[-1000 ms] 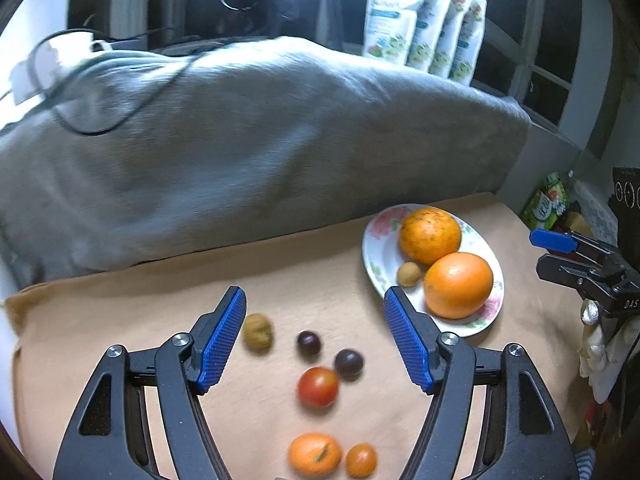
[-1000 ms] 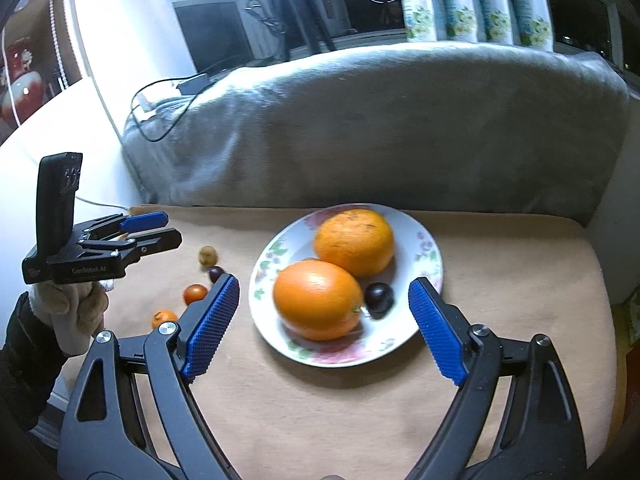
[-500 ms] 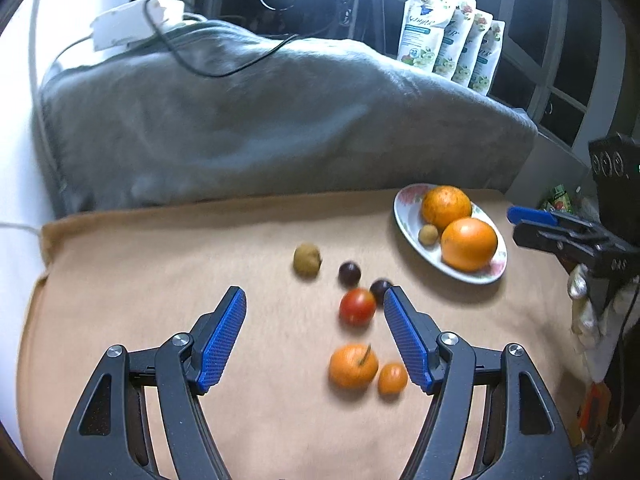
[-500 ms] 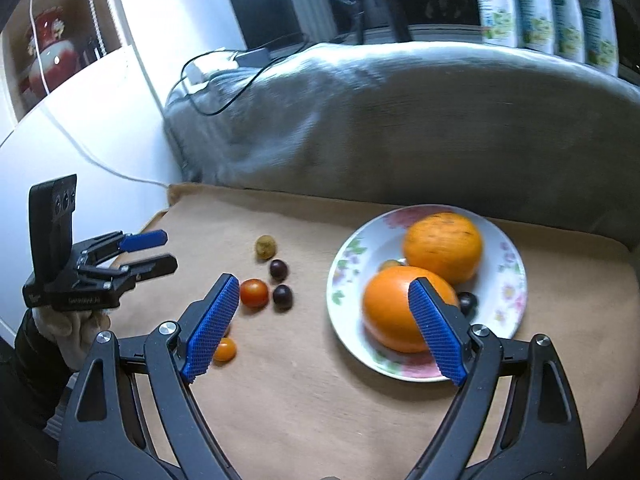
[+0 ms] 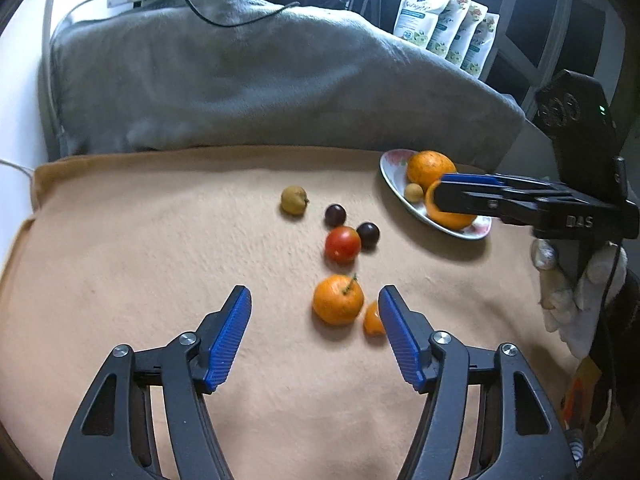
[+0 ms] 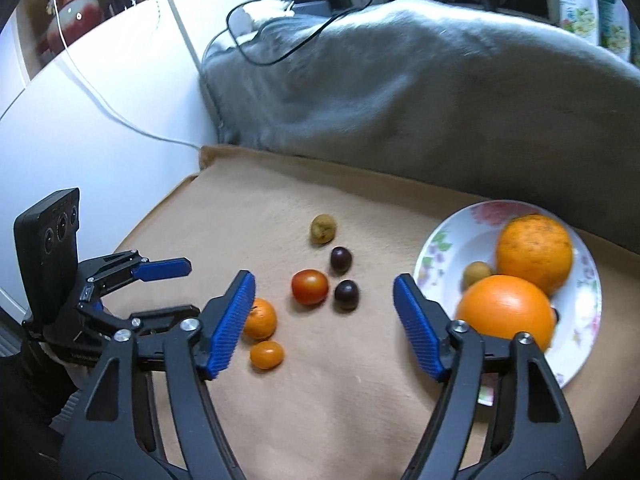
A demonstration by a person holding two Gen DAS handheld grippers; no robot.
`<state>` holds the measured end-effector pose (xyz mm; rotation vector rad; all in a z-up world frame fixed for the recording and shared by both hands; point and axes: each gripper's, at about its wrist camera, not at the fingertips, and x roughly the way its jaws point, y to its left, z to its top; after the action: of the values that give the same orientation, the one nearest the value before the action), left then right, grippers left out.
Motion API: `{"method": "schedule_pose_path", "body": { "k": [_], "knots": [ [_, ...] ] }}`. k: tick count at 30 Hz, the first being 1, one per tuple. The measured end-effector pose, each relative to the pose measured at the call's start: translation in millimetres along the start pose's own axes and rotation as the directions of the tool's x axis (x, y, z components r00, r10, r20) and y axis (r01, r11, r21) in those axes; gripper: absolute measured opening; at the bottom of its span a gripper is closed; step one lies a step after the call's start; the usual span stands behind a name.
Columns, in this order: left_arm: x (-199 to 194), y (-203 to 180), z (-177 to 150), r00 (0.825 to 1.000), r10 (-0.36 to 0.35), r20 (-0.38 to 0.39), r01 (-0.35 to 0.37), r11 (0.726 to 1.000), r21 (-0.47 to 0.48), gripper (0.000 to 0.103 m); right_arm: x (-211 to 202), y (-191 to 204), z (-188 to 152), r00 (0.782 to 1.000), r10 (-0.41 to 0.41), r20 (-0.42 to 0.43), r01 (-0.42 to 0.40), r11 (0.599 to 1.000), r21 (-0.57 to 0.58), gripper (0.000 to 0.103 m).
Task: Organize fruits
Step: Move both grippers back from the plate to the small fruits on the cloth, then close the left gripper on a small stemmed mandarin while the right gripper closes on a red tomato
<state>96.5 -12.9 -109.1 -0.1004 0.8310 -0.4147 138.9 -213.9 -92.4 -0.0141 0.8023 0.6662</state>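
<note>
wrist views angled down, sharing cloth point(image 5: 160, 240)

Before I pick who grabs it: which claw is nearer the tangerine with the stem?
Left. The left claw sits open just in front of the tangerine; the right claw is over the dark fruits, with the tangerine beside its left pad.

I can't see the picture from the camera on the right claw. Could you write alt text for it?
An open right claw with blue pads hovers empty over a tan cloth strewn with a red tomato, two dark plums, a brownish fruit and two small oranges. At right, a floral plate holds two big oranges; at left, the other claw reaches in.
</note>
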Motion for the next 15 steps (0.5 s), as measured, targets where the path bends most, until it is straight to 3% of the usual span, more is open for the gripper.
{"method": "schedule_pose_path", "body": {
  "k": [6,15],
  "knots": [
    [8.0,-4.4,-7.6,0.999,-0.032,-0.023,0.032,0.999,0.002,0.056,23.1,11.0,3.8,0.998,0.016,-0.060,-0.019,0.999,-0.035,0.058],
    [19.5,-2.8,-12.6,0.997,-0.056,-0.049,0.056,0.998,-0.009,0.054,54.0,18.1,6.7,0.991,-0.020,-0.132,0.009,0.997,-0.082,0.049]
  ]
}}
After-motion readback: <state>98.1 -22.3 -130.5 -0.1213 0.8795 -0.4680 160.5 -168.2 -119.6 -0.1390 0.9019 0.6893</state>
